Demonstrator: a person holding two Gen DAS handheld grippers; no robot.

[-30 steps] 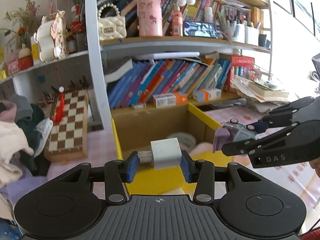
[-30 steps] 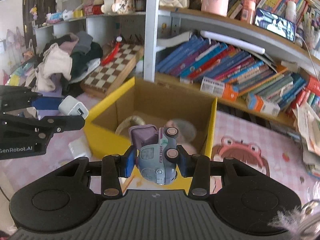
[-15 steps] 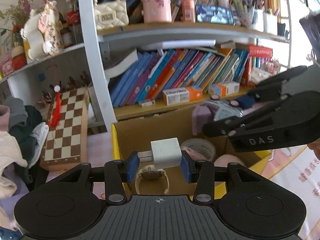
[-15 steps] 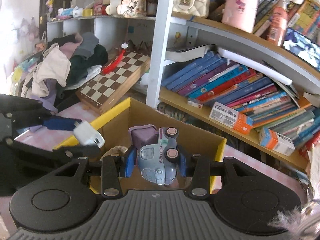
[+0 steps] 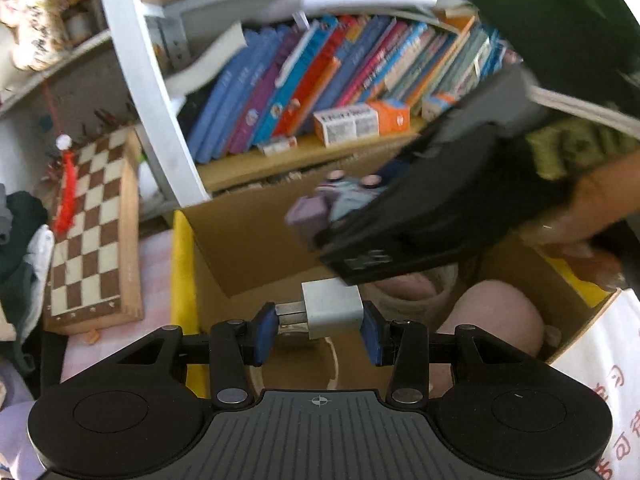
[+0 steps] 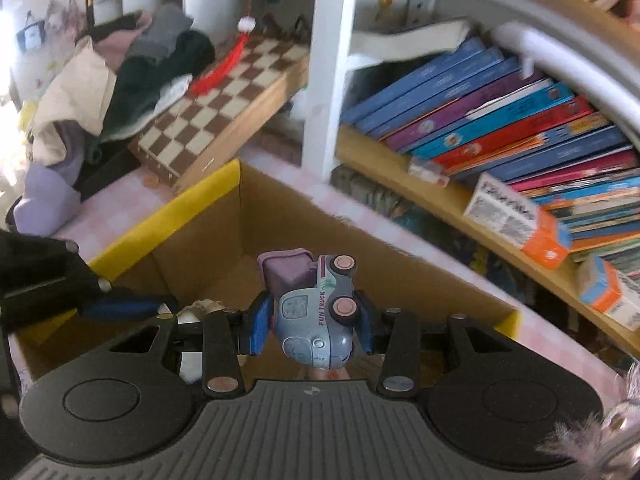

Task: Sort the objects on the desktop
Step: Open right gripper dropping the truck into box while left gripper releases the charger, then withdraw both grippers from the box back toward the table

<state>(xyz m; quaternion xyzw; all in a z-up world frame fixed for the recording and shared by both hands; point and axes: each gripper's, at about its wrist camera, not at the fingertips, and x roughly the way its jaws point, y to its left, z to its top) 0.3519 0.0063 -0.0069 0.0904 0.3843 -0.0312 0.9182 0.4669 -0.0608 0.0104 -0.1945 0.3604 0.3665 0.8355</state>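
My left gripper (image 5: 320,334) is shut on a white charger plug (image 5: 331,309), its metal prongs pointing left. It hangs over the open cardboard box (image 5: 182,280) with yellow flaps. My right gripper (image 6: 312,326) is shut on a small blue toy truck (image 6: 316,320) with pink wheels and a purple load, held above the same box (image 6: 168,208). In the left wrist view the right gripper (image 5: 332,216) crosses above from the right, blurred, with a hand (image 5: 580,224) on it. The left gripper's blue fingertip (image 6: 120,307) shows at the left of the right wrist view.
Inside the box lie a pink rounded object (image 5: 496,320) and a pale tape roll (image 5: 412,288). A chessboard (image 5: 94,232) leans at the left beside a heap of clothes (image 6: 132,64). Bookshelves (image 6: 500,120) with leaning books stand right behind the box.
Both grippers have moved forward and down over the box, each keeping its object. The right gripper now crosses close above the left one, and the shelf looks nearer.
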